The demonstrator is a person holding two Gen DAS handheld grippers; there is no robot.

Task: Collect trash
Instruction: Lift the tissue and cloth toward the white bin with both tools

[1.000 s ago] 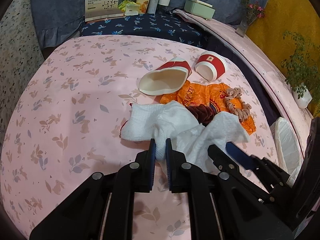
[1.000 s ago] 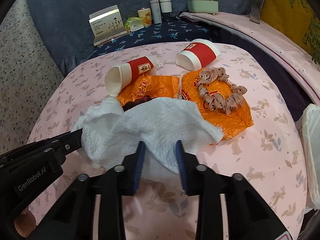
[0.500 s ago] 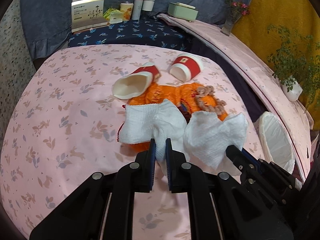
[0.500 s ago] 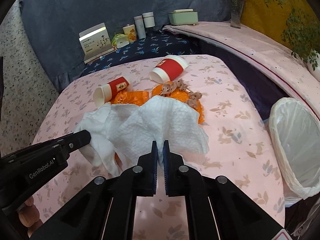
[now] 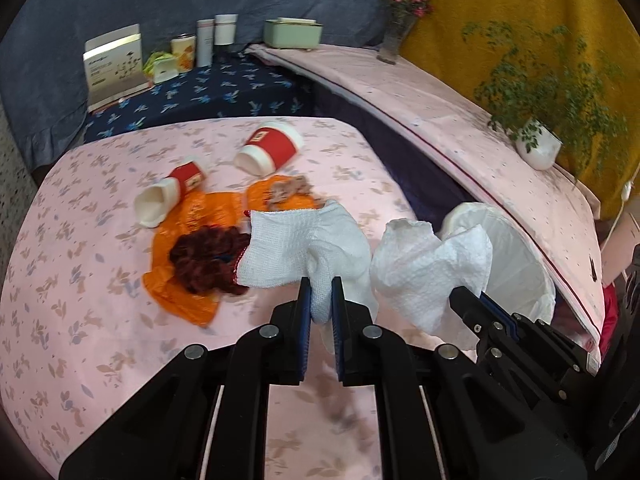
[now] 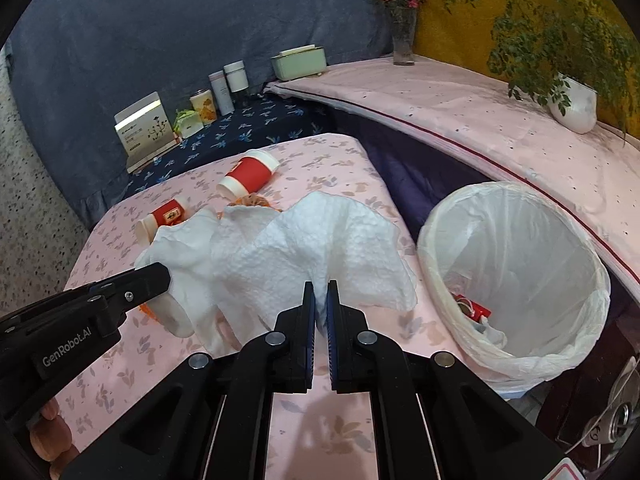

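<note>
- Grippers, two: the left gripper (image 5: pixel 321 294) is clamped on a white woven cloth (image 5: pixel 304 240), and the right gripper (image 6: pixel 318 300) is clamped on a white paper towel (image 6: pixel 312 248). Both pieces hang off the table, held in the air.
- Paper cups, two, red and white, both lying on their sides on the table: a larger cup (image 5: pixel 270 150) farther back and a smaller cup (image 5: pixel 170 196) to its left, well apart from each other.
- Orange plastic wrappers (image 5: pixel 188 248), apparently two sheets, spread flat near the cups; one dark red crumpled clump (image 5: pixel 208 258) lies on the nearer sheet, and a small pinkish-brown heap (image 5: pixel 290 190) sits on the farther one.
- Trash bin (image 6: pixel 516 276), one, lined with a white bag, stands beside the table's right edge, just right of the held paper towel; a red scrap and some white paper lie at its bottom.
- Table (image 5: pixel 80 320), covered in a pink cloth with a leaf print.
- Behind it, a dark blue floral surface (image 5: pixel 208 92) carries a box, a can, two bottles and a small green packet.
- To the right, a pale pink ledge (image 6: pixel 460 112) bears one green tissue box (image 6: pixel 298 62), one vase of flowers (image 6: pixel 402 40) and one potted plant (image 6: pixel 572 100).
- Walls: blue drape behind, mustard yellow to the right.
</note>
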